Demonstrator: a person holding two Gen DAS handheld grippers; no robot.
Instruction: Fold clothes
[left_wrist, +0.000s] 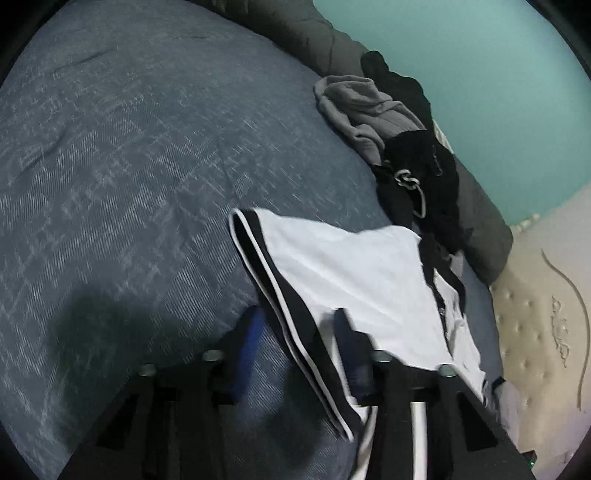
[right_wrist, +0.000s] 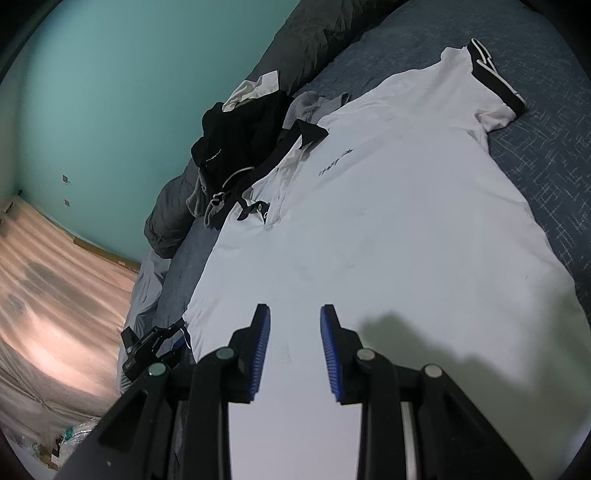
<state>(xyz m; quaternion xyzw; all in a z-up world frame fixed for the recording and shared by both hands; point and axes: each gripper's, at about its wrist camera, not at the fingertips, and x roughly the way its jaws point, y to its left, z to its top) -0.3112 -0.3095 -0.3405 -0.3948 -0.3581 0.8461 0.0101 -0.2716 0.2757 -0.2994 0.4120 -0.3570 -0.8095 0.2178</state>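
Note:
A white polo shirt (right_wrist: 388, 221) with a black collar lies spread face up on the blue bedspread (right_wrist: 546, 155). My right gripper (right_wrist: 295, 321) hovers open over its lower front, with nothing between the blue pads. In the left wrist view one sleeve of the shirt (left_wrist: 351, 266) runs toward me. Its black-and-white striped cuff (left_wrist: 280, 295) passes between the fingers of my left gripper (left_wrist: 299, 332). The jaws stand apart there, and the pads show a gap on the left side of the cloth. The far sleeve (right_wrist: 495, 77) lies flat at the top right.
A heap of black and grey clothes (left_wrist: 406, 147) (right_wrist: 240, 147) sits beside the shirt's collar, against a dark grey rolled quilt (right_wrist: 314, 44) along the teal wall. A cream bare mattress edge (left_wrist: 535, 332) borders the bedspread (left_wrist: 129, 166). The left tool's black housing (right_wrist: 147, 347) shows at the shirt's edge.

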